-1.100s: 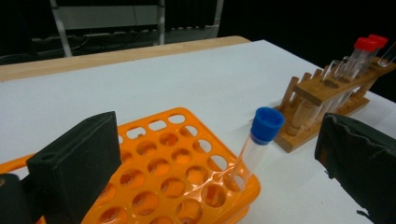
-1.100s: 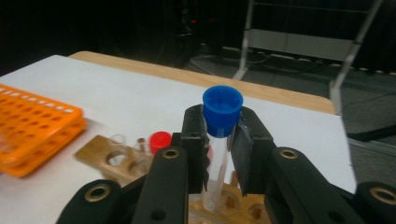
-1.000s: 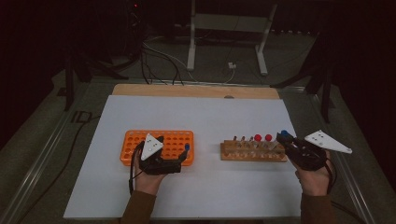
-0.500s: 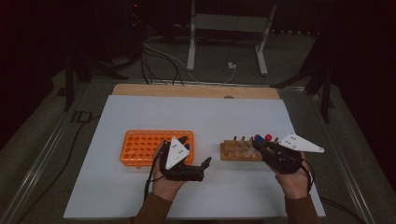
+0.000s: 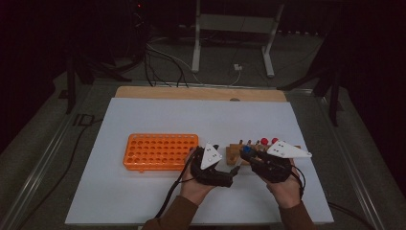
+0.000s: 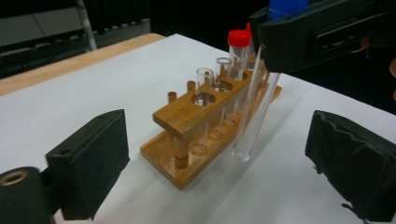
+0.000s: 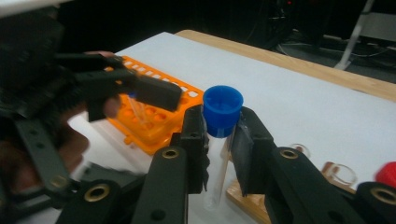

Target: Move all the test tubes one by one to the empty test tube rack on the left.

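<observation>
Near the lower middle of the high view, a clear glass test tube with a blue cap (image 5: 246, 150), clamped just under the cap between the shut jaws of the right gripper (image 5: 245, 156), hanging upright beside the near end of the wooden tube rack (image 5: 233, 152). Probably held so high to leave the lower body free for a handover. To the left, the left gripper (image 5: 233, 178), jaws wide apart and just closing a little, nothing between them, tube ahead in the gap. Further left, the orange plastic rack (image 5: 160, 151), probably the destination.

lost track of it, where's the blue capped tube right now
The blue-capped tube is clamped upright in the right claw, just off the near-left end of the wooden rack, its bottom above the white mat.
</observation>
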A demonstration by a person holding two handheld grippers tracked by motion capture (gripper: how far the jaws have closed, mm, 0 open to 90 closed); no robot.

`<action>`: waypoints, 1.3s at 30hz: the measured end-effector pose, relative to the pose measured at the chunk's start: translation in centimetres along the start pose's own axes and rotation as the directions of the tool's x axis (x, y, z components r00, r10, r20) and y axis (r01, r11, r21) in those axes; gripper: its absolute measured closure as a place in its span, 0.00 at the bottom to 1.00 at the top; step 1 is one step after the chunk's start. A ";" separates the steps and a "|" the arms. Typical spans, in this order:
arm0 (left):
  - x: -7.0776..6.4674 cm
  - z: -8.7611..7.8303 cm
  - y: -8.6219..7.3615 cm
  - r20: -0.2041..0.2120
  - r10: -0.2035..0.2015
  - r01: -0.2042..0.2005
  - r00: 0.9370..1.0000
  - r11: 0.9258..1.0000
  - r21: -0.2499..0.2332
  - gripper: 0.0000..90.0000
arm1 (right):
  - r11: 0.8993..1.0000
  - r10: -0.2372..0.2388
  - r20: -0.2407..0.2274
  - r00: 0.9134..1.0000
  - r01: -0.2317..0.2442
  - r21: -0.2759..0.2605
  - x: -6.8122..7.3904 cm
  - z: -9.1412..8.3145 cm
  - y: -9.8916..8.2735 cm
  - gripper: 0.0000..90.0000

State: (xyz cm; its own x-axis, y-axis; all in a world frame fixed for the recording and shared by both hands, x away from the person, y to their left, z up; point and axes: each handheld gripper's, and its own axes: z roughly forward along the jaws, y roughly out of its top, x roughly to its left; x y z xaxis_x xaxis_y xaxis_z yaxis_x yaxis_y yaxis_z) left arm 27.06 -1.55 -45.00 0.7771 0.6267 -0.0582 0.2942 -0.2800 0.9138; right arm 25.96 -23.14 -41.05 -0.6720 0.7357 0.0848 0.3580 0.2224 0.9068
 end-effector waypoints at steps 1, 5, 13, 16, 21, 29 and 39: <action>-0.1 0.1 0.0 0.006 0.002 -0.002 1.000 1.000 -0.002 0.15 | 1.000 0.001 -0.004 1.000 -0.001 0.002 0.1 0.1 0.0 0.85; -0.5 0.4 0.1 0.040 0.011 -0.011 0.999 1.000 -0.005 0.33 | 1.000 -0.004 -0.016 1.000 0.004 0.010 0.4 0.4 -0.1 0.85; -0.7 0.6 0.1 0.087 0.033 -0.033 0.996 0.999 -0.001 0.70 | 1.000 -0.007 -0.037 0.999 0.007 0.021 0.9 0.9 -0.2 0.85; -0.6 0.5 0.0 0.093 0.034 -0.034 0.995 0.999 -0.004 0.83 | 1.000 -0.007 -0.043 0.999 0.008 0.026 1.0 1.0 -0.3 0.85; -0.7 0.5 0.0 0.090 0.040 -0.040 0.995 0.999 -0.004 0.85 | 1.000 -0.003 -0.058 0.998 0.004 0.024 0.8 1.0 -0.3 0.80; 0.1 -0.1 -0.2 0.070 0.009 -0.009 0.998 1.000 -0.007 0.85 | 0.999 0.045 -0.051 0.998 -0.046 -0.029 -0.8 0.1 -0.2 0.34; 1.2 -1.6 -0.4 0.054 -0.008 0.009 0.999 1.000 -0.023 0.85 | 0.997 0.059 0.042 0.997 -0.057 -0.042 -2.5 -0.5 -0.5 0.03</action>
State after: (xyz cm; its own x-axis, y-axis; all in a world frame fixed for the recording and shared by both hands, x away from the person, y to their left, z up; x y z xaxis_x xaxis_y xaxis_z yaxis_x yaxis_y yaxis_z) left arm 26.98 0.47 -44.82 0.8036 0.5888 -0.0872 0.2888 -0.2576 0.9221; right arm 27.18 -25.40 -41.51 -0.6222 0.7735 0.1209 0.3685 0.1531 0.9170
